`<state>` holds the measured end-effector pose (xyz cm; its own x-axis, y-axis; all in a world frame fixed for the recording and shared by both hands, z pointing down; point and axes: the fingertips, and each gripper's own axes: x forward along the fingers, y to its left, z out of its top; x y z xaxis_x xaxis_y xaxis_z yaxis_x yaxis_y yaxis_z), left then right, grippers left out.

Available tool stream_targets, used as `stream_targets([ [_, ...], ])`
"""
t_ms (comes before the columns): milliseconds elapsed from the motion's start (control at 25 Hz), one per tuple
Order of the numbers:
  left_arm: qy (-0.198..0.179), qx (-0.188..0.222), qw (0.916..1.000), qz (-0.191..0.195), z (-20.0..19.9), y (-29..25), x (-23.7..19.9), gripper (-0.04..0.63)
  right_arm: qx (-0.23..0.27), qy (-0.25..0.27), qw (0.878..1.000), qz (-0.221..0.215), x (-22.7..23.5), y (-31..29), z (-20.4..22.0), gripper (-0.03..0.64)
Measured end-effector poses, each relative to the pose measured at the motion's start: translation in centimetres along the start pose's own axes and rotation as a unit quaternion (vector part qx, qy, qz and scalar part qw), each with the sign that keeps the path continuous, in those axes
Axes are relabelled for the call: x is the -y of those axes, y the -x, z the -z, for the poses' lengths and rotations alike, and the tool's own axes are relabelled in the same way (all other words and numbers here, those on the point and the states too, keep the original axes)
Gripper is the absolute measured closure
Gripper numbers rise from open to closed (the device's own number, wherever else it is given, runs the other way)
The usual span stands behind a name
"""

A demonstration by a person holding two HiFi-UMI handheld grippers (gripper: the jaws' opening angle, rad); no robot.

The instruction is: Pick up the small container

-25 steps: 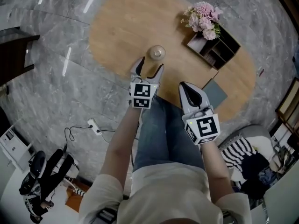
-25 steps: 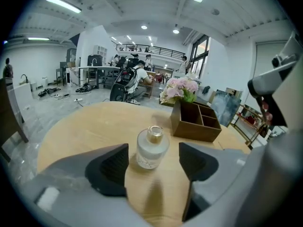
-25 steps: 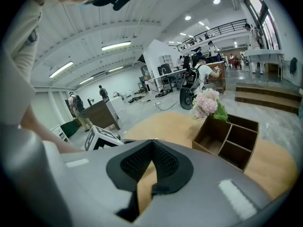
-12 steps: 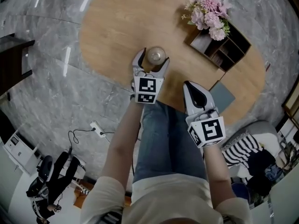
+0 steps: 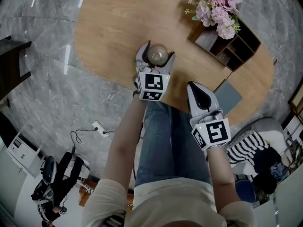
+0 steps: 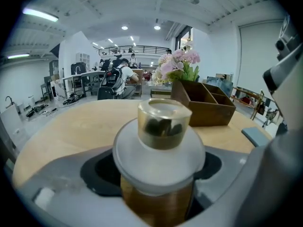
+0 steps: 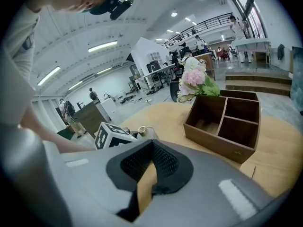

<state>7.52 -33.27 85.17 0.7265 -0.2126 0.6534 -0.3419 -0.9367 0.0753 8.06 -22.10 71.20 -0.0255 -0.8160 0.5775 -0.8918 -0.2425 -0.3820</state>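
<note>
Two grippers: left gripper (image 5: 157, 51) just opened wide, small container (image 5: 157, 56) between jaws; right gripper (image 5: 194, 87) closed, empty.

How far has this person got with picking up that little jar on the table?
Done: the left tool straddles the small container; its jaws have just been opening and are not pressing it. In hand: lining up the grip. Left: closing on it and lifting it off the table. The right tool is shut, empty.

Oval wooden table (image 5: 113, 27) has a wooden box (image 5: 232, 44), small jar (image 5: 157, 55) left of it, grey pad (image 5: 229, 97) near its front.
</note>
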Motion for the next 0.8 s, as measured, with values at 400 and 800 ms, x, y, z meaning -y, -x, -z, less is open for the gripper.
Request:
stream_targets([
  [400, -0.046, 0.001, 0.9989, -0.007, -0.8, -0.6, 0.1, 0.258, 0.002, -0.006, 1.0, -0.004, -0.9, -0.2, 0.1, 0.617],
  [800, -0.033, -0.013, 0.9993, -0.014, -0.2, 0.3, 0.0, 0.259, 0.005, 0.002, 1.0, -0.009, -1.3, 0.7, -0.7, 0.617],
])
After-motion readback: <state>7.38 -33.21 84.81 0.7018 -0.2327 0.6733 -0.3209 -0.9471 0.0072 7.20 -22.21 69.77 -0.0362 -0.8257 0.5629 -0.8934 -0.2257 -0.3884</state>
